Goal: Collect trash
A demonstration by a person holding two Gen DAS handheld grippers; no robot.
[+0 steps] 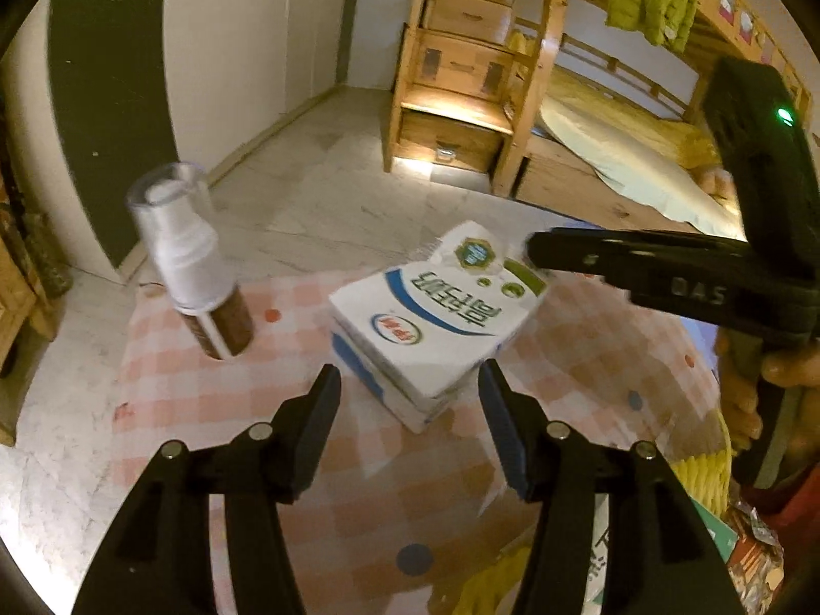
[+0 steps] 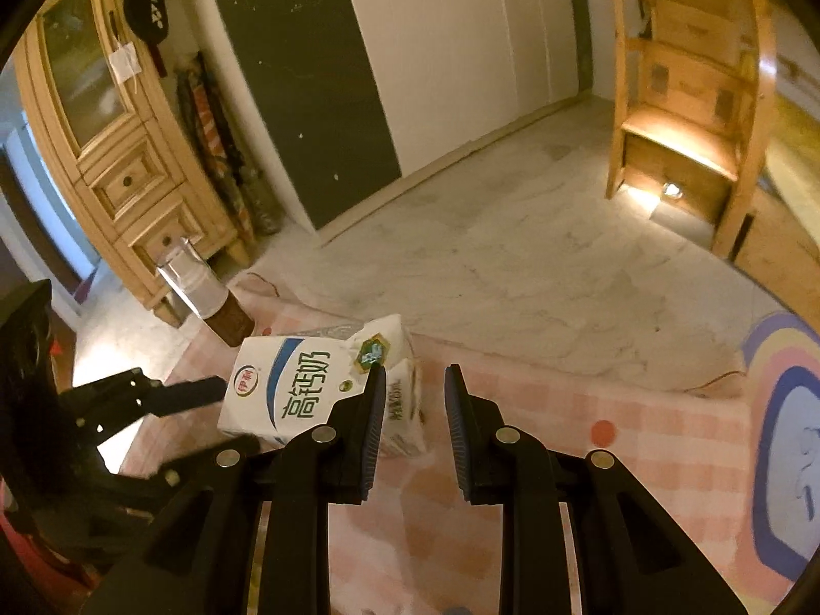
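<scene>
With our left claw (image 1: 410,376) apart around the carton (image 1: 435,318) on the mat (image 1: 205,410) and our right claw (image 2: 415,376) apart and empty beside it, we might bump the bottle (image 1: 195,266) over.

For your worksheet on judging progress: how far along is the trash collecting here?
Nothing looks collected yet. The milk carton lies on the checked mat, with the left gripper open in front of it and the right gripper open beside it, holding nothing. The spray bottle stands untouched. Both items remain.
</scene>
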